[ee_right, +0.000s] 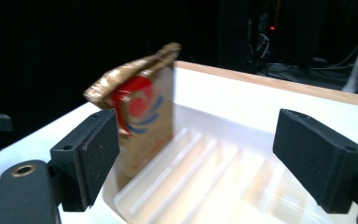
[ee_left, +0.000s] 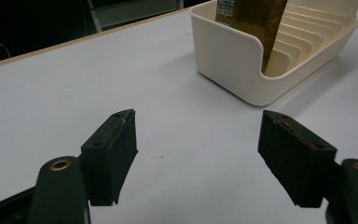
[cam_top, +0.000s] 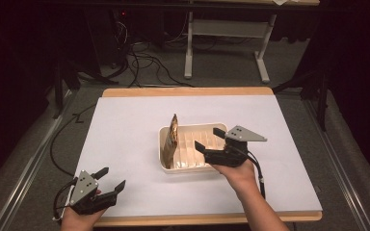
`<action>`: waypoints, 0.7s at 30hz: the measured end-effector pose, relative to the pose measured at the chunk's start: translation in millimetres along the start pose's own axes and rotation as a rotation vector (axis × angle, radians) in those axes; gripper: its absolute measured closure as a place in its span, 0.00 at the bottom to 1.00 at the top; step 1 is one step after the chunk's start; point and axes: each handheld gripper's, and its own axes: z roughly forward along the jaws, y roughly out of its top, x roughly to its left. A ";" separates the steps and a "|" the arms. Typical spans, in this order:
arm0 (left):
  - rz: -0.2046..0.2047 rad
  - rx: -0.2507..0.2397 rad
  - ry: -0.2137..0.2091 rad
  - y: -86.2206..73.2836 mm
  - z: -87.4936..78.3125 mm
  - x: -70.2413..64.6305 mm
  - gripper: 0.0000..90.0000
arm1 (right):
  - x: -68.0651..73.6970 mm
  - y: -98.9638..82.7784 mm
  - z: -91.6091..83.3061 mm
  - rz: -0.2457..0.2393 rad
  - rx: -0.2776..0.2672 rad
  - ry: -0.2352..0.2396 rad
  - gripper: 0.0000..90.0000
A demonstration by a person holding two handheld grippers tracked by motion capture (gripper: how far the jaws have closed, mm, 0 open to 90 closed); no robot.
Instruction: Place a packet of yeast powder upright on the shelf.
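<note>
A cream slotted tray [cam_top: 207,166] [ee_left: 233,60] [ee_right: 261,140] sits in the middle of the white table. A gold-brown packet [cam_top: 171,139] [ee_left: 256,18] with a red and blue logo [ee_right: 140,109] stands upright in the tray's leftmost slot. My right gripper [cam_top: 210,139] [ee_right: 196,158] hovers open over the tray's right half, nothing between its jaws. My left gripper [cam_top: 111,179] [ee_left: 198,154] is open and empty near the table's front left corner, pointing toward the tray.
The white sheet [cam_top: 125,130] covers a wooden tabletop [cam_top: 188,91]. Beyond the far edge stand a white table frame [cam_top: 221,33] and cables [cam_top: 144,62] on the floor. Dark stands flank both sides.
</note>
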 end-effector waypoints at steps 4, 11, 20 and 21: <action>-0.002 0.003 0.005 -0.4 -0.1 1.0 0.32 | -17.2 -5.4 -17.7 0.012 -0.010 -0.031 0.16; -0.010 0.004 0.011 -0.8 0.0 1.9 0.32 | -48.8 -17.1 -52.9 0.037 -0.025 -0.109 0.16; -0.006 0.022 0.008 -1.8 1.6 2.6 0.32 | -81.7 -46.7 -91.2 0.061 -0.006 -0.210 0.16; -0.006 0.022 0.008 -1.8 1.6 2.6 0.32 | -81.7 -46.7 -91.2 0.061 -0.006 -0.210 0.16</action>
